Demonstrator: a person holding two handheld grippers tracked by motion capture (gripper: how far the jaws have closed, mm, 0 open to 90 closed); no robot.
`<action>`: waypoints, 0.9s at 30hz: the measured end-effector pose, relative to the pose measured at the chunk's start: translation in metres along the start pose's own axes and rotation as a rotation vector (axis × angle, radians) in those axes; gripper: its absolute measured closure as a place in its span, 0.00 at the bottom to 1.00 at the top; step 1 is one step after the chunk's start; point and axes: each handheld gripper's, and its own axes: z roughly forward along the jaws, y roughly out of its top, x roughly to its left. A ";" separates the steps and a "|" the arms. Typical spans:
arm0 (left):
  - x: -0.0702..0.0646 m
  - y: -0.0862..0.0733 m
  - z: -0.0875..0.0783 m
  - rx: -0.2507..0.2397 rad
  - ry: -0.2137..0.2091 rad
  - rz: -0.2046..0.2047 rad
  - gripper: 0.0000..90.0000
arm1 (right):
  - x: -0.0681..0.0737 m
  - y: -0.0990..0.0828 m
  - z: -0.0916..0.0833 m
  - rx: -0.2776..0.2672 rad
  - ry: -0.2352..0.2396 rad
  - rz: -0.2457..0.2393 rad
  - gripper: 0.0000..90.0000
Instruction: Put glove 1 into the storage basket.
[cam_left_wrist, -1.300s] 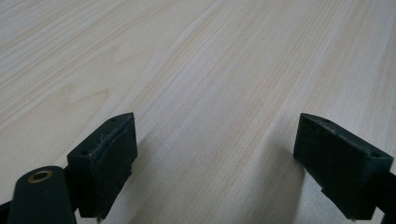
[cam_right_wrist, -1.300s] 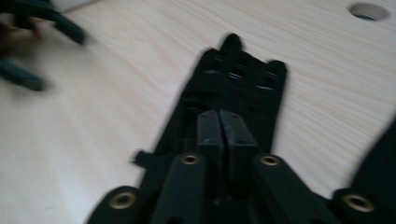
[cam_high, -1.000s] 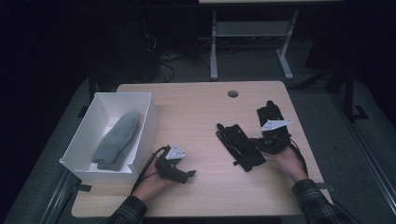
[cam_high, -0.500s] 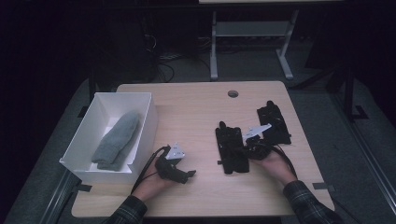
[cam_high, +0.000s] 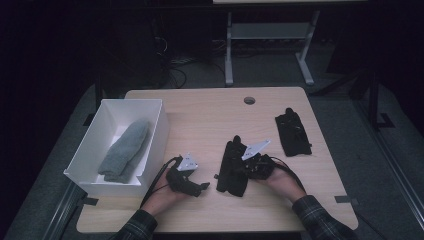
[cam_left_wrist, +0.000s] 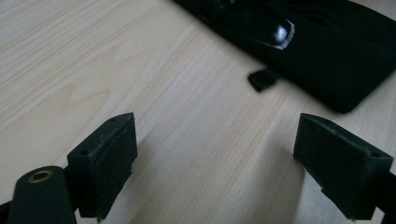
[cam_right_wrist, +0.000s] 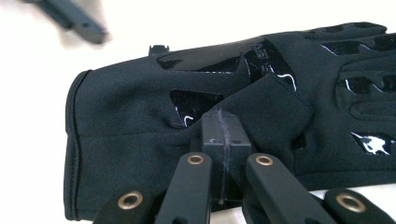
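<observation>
- Black pads of the right gripper (cam_right_wrist: 223, 140) are pressed together, pinching a fold of the near black glove's (cam_high: 234, 167) fabric at its cuff end; in the high view that gripper (cam_high: 250, 162) sits at the glove's right edge.
- The left gripper (cam_left_wrist: 215, 163) has its jaws wide apart with nothing between them, low over bare wood just left of the same glove (cam_left_wrist: 317, 51).
- A second black glove (cam_high: 292, 131) lies flat up and to the right of the held glove, well apart from it.
- The pale wood-grain desk (cam_high: 210, 115) also carries a white box (cam_high: 155, 135) far left of the held glove, with a grey sock (cam_high: 125, 150) inside; beyond lie dark floor, cables and a white frame.
- The right gripper view shows glossy patches and a small tab on the glove; the high view does not resolve them.
- Since a second ago, the held glove and right hand have shifted left toward the left gripper; the left hand has stayed put.
</observation>
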 end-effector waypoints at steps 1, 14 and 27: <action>0.000 0.000 0.000 0.000 0.000 0.000 0.14 | 0.002 0.000 0.000 0.002 0.009 -0.012 1.00; 0.000 0.000 0.000 0.000 0.002 0.005 0.14 | -0.017 -0.010 -0.040 -0.110 -0.036 0.064 0.95; 0.000 0.000 0.000 0.000 0.001 0.000 0.14 | -0.088 -0.064 -0.096 -0.131 -0.334 0.262 1.00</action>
